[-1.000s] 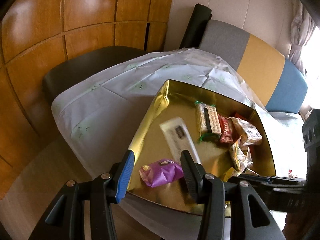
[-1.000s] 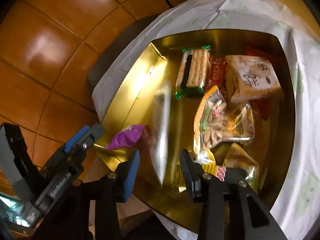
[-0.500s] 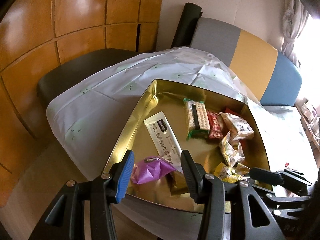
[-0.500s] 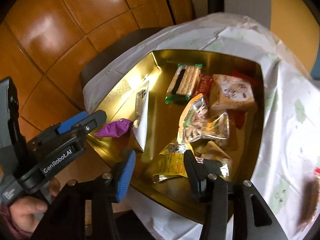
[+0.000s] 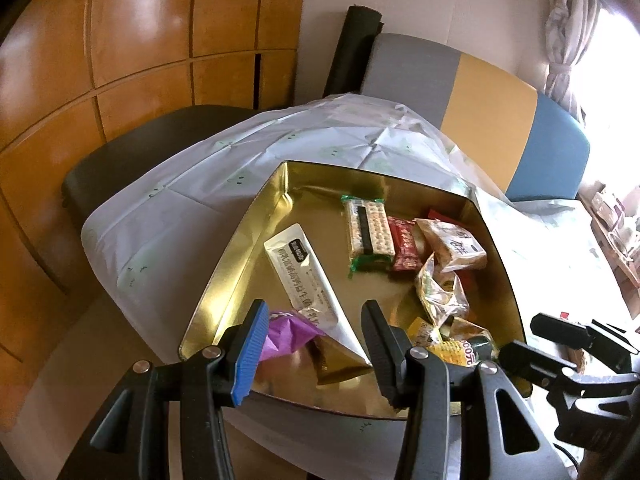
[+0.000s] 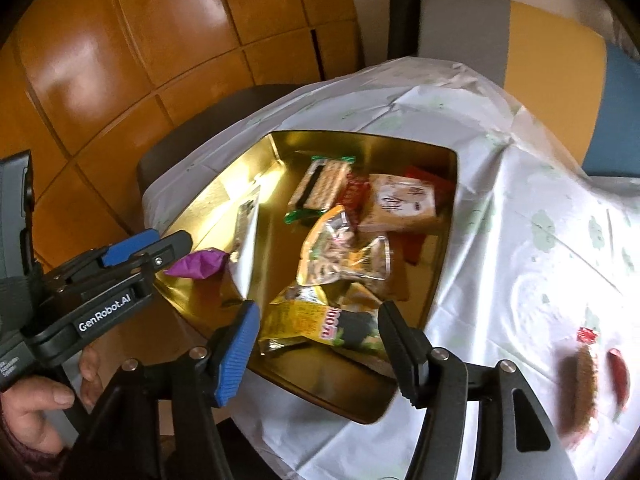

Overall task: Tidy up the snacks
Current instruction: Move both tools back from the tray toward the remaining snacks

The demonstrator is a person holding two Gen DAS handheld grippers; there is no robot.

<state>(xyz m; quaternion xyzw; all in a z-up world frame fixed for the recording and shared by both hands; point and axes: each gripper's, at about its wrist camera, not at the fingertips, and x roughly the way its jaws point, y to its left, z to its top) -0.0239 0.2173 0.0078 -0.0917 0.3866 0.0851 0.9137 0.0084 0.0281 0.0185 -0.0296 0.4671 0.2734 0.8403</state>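
- Across the far side of the room, wooden wall panels [image 5: 132,40] fill the left, and a bench back [image 5: 492,108] in grey, yellow and blue stands behind the table.
- Under everything lies a white tablecloth [image 5: 192,200] with faint green prints, and a dark seat [image 5: 140,148] shows beyond its left edge.
- On the cloth sits a gold tin [image 5: 224,280], its walls shiny, with the snacks lying loose inside it.
- Along the tin's left side lies a long white sachet [image 5: 300,272], its near end touching a purple wrapper [image 5: 286,334] in the near left corner.
- Toward the far side a cracker pack [image 5: 368,228] with green ends lies flat, a small red packet [image 5: 404,244] just beside it on the right, then a beige bag [image 5: 452,244] against the right wall.
- Nearer, a clear crinkled bag of nuts [image 6: 344,256] rests over a yellow packet [image 6: 312,322] at the tin's near edge.
- Right of the tin, two blurred red and brown snacks [image 6: 588,372] lie on the cloth.
- My left gripper [image 5: 316,340] hangs over the near left corner, spread wide, gripping nothing.
- My right gripper [image 6: 320,340] hangs above the yellow packet, equally wide apart, with nothing between the fingers.
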